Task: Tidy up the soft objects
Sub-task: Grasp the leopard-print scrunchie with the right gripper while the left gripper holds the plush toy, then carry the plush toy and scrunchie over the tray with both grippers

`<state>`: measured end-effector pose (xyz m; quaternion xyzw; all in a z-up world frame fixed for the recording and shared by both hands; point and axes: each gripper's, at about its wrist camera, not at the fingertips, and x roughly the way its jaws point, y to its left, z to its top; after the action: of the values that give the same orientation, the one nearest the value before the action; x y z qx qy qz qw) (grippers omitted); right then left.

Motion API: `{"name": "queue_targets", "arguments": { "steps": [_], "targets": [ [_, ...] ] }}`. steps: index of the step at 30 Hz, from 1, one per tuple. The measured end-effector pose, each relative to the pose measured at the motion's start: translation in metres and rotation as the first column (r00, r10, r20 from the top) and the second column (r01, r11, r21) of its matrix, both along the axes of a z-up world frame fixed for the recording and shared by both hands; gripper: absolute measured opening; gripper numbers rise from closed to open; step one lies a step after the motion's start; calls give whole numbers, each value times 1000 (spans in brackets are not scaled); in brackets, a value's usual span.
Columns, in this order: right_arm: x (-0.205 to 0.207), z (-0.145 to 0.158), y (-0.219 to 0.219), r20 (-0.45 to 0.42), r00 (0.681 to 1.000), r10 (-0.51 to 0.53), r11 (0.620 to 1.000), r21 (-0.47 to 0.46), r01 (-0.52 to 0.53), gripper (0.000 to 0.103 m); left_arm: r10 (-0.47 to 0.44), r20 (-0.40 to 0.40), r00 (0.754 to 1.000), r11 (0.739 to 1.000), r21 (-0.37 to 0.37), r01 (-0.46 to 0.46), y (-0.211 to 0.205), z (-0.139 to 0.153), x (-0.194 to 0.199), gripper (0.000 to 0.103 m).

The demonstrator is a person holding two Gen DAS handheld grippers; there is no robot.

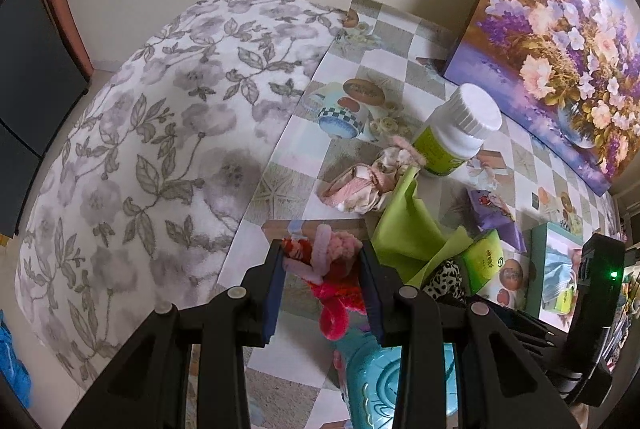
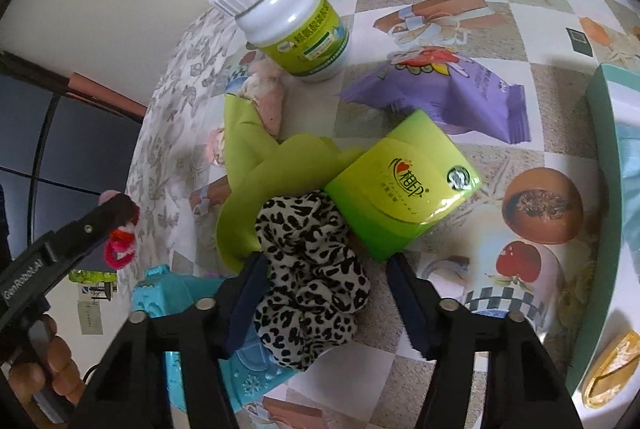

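Left hand-held gripper (image 1: 322, 281) is clamping a fuzzy pink-red toy (image 1: 320, 261), lower centre. Right hand-held gripper (image 2: 320, 293) is standing apart around the leopard scrunchie (image 2: 310, 285), lower centre: light, squashy, best pinched across its bunched middle.

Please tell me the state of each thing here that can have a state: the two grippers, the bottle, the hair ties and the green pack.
left gripper: shut on pink fuzzy hair tie
right gripper: open around leopard scrunchie, one pad apart
white bottle: upright, cap on
green tissue pack: sealed, lying flat
green cloth: crumpled
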<state>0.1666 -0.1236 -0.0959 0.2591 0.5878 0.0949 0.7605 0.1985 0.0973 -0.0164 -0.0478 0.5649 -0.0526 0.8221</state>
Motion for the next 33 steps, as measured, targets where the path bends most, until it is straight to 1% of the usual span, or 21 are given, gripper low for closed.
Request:
{"name": "queue_targets", "arguments": {
  "steps": [4, 6, 7, 9, 13, 16, 19, 23, 27, 30, 33],
  "targets": [
    [0, -1, 0, 1, 1000, -1, 1000, 10, 1, 43, 2, -8, 1000, 1000, 0, -2, -1, -1, -2, 37],
    [-2, 0, -2, 9, 1000, -7, 1000, 19, 7, 33, 2, -7, 1000, 1000, 1, -2, -2, 0, -3, 37],
    [-2, 1, -4, 13, 1000, -8, 1000, 19, 7, 30, 2, -7, 1000, 1000, 1, -2, -2, 1, -3, 37],
    [-4, 3, -5, 18, 1000, -10, 1000, 1, 10, 14, 3, -5, 1000, 1000, -2, -3, -3, 4, -5, 37],
    [-8, 4, -13, 19, 999, -32, 999, 7, 32, 12, 13, -1, 1000, 1000, -10, -13, -5, 10, -9, 37],
    [-12, 11, -18, 32, 999, -43, 999, 12, 43, 11, 20, 2, 1000, 1000, -14, -20, -7, 17, -13, 37],
    [-18, 25, -24, 65, 996, -56, 998, 22, 55, 11, 24, 18, 1000, 1000, -15, -24, -11, 26, -18, 37],
    [-31, 53, -37, 120, 990, -78, 997, 17, 76, 11, 14, 58, 998, 1000, -18, -13, -22, 46, -27, 37],
    [-52, 85, -59, 179, 977, -117, 992, -28, 124, 11, -12, 97, 995, 999, -32, 15, -44, 65, -38, 37],
    [-71, 107, -81, 213, 965, -154, 981, -87, 176, 11, -56, 118, 991, 997, -51, 62, -70, 74, -49, 37],
    [-88, 122, -104, 235, 954, -186, 967, -130, 221, 11, -107, 121, 987, 991, -70, 116, -101, 77, -58, 37]
  ]
}}
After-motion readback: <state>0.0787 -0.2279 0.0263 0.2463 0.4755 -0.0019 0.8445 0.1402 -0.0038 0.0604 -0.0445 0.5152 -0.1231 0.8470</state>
